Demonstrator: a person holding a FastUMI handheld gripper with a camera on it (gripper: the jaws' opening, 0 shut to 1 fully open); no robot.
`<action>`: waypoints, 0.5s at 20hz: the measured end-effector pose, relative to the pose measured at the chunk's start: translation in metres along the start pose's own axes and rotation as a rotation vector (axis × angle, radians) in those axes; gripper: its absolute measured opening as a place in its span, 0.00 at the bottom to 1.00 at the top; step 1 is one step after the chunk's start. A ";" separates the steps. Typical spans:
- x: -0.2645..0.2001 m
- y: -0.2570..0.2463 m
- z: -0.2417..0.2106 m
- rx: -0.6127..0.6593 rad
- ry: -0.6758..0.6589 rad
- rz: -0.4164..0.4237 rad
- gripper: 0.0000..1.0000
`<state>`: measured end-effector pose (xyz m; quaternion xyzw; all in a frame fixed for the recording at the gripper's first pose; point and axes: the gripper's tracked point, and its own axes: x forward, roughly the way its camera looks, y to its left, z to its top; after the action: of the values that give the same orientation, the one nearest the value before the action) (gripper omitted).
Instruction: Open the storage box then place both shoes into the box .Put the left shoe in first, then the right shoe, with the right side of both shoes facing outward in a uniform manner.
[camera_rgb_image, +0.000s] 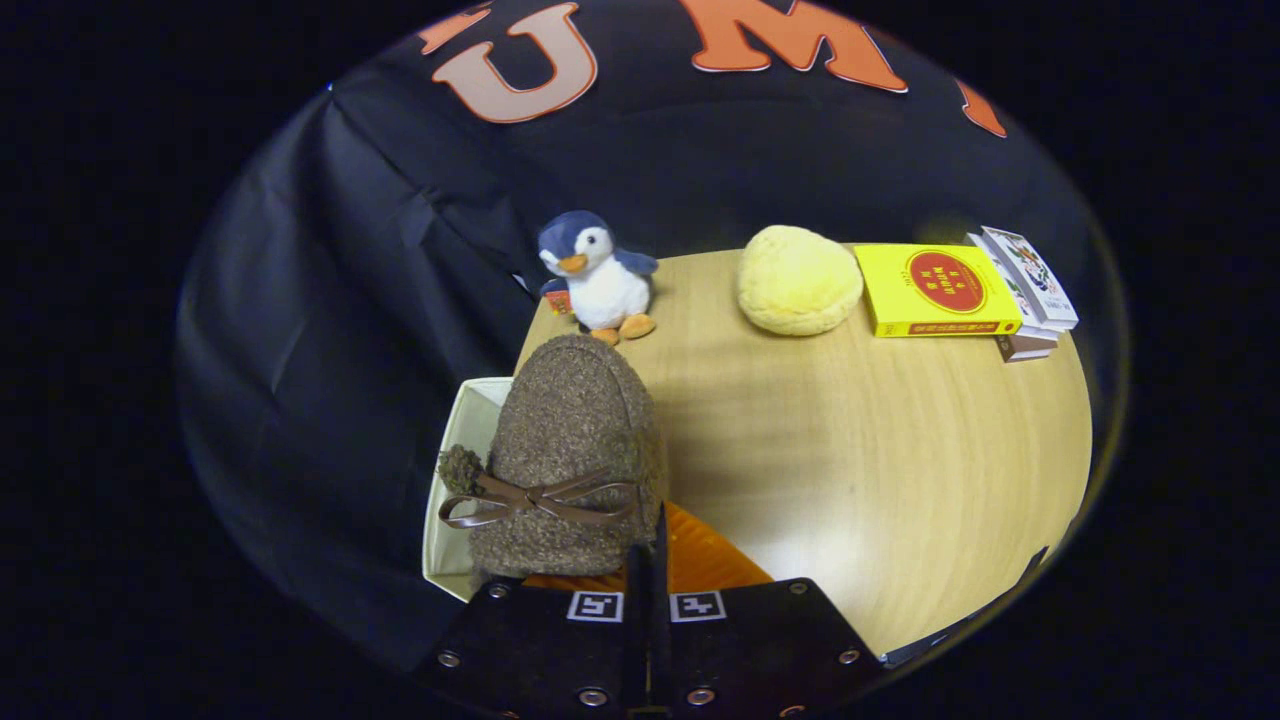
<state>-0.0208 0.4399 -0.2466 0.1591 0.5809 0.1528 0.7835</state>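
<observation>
One brown fuzzy shoe (568, 462) with a leather bow sits toe-up in the lower left of the frame, inside the white storage box (452, 480) at the tabletop's (850, 470) left edge. The gripper (648, 560) at bottom centre has its fingers drawn tight together beside the shoe's right flank; whether they pinch the shoe I cannot tell. An orange surface (705, 560) shows just behind them. Farther up stand a penguin plush (597, 275), a yellow cushion (797, 279), a yellow book (935, 290) and stacked books (1030, 290).

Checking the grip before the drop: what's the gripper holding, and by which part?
The gripper is shut on the brown shoe, pinching its rim at the opening.
</observation>
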 end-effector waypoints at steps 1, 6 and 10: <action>0.008 0.012 -0.002 -0.005 0.011 -0.003 0.03; 0.059 0.038 -0.021 -0.039 0.043 -0.066 0.03; 0.091 0.036 -0.042 -0.054 0.084 -0.144 0.03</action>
<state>-0.0381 0.5141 -0.3215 0.0892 0.6188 0.1180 0.7715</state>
